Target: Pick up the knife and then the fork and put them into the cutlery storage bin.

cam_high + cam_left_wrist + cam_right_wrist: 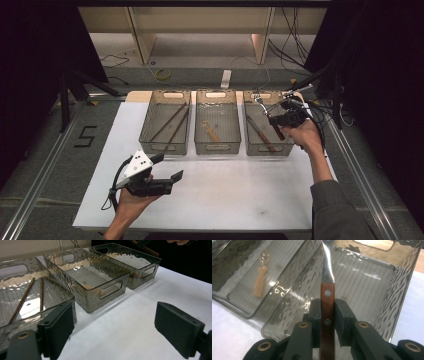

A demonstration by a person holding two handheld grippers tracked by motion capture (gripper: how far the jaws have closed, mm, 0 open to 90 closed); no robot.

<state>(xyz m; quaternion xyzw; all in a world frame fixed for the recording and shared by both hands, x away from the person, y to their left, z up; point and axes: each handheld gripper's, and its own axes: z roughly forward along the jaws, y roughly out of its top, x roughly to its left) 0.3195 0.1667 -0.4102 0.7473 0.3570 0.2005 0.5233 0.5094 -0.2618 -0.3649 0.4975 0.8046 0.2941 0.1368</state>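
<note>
My right gripper hovers over the right clear bin, shut on the brown wooden handle of a metal utensil. In the right gripper view the handle stands pinched between both pads, and its shiny shaft points into the bin; the head is cut off at the top edge. Another wood-handled utensil lies in that bin. My left gripper is held above the white mat near the front left, open with nothing between its jaws.
Three clear bins stand in a row at the back of the white mat. The left bin holds two chopsticks. In the middle bin lies a wooden-handled spoon. Cables trail at the far right.
</note>
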